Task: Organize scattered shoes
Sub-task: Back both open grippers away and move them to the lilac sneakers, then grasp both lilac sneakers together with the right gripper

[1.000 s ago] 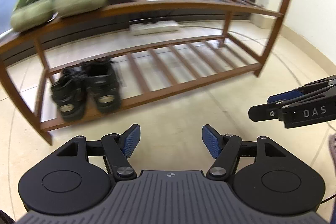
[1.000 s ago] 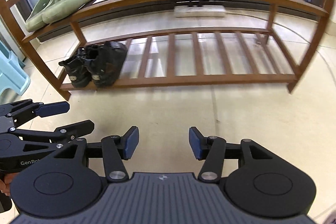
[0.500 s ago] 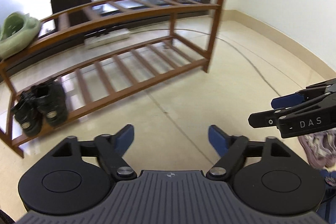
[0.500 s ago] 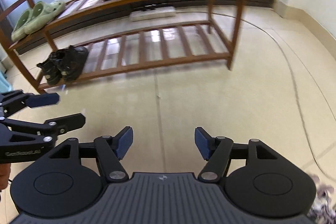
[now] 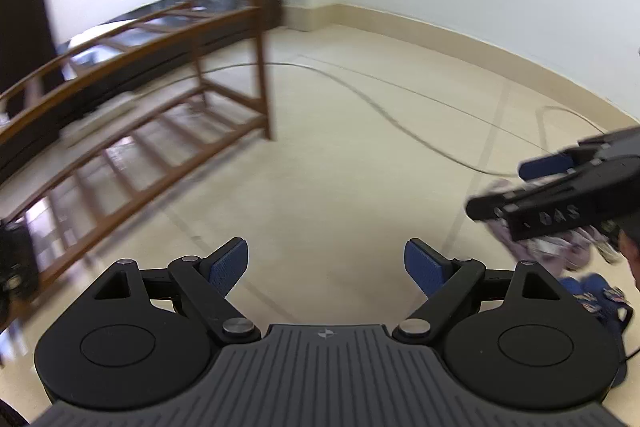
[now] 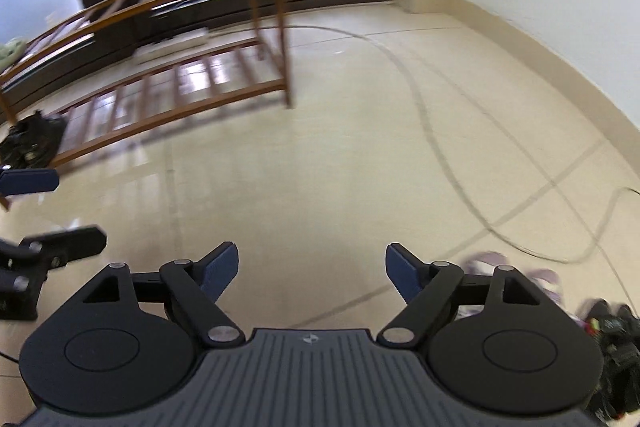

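Lying right of the left hand-held gripper (image 5: 326, 263), patterned shoes (image 5: 560, 247), jaws just widened, empty

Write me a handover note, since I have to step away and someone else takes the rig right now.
Left tongs: open, empty, jaws just been opening.
Right tongs: open, empty, also just been opening.
Done: black shoes sit at the left end of the rack's bottom shelf; something green lies on the shelf above.
Left: a pale patterned shoe and a blue one lie on the floor to the right, a dark pair beside them. Mind the cable across the floor.
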{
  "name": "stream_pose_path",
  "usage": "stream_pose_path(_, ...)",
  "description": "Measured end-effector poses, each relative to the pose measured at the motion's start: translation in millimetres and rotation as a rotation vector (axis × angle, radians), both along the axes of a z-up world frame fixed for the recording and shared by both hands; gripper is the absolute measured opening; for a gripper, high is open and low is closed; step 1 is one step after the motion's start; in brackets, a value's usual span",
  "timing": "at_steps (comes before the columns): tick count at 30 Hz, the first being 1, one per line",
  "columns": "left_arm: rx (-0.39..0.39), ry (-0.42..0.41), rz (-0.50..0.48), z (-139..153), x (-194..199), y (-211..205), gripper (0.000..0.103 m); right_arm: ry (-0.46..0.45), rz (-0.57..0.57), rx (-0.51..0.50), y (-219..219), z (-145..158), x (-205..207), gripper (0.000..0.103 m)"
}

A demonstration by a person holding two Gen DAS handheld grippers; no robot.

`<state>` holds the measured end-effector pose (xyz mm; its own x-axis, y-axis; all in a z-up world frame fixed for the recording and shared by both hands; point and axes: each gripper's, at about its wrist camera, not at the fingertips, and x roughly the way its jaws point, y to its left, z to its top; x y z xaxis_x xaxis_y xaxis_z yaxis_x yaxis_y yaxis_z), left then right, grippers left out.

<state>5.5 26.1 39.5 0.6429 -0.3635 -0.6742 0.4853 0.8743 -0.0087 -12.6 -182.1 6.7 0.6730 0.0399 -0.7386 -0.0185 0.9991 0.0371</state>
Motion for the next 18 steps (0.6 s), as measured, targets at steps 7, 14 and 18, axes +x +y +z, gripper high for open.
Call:
stream_pose_path(7,-0.032,0.045,-0.097,-18,-16,-58,0.087,0.006,-0.158,-0.008,-63,-18,-28,0.086)
stream_pose_path(14,-0.046,0.093,-0.149,-35,-20,-103,0.087,0.020,-0.277,-0.006,-115,-33,-54,0.086)
stream_pose_path(18,-0.061,0.081,-0.180,-44,-24,-126,0.087,0.040,-0.306,-0.013,-137,-47,-56,0.085)
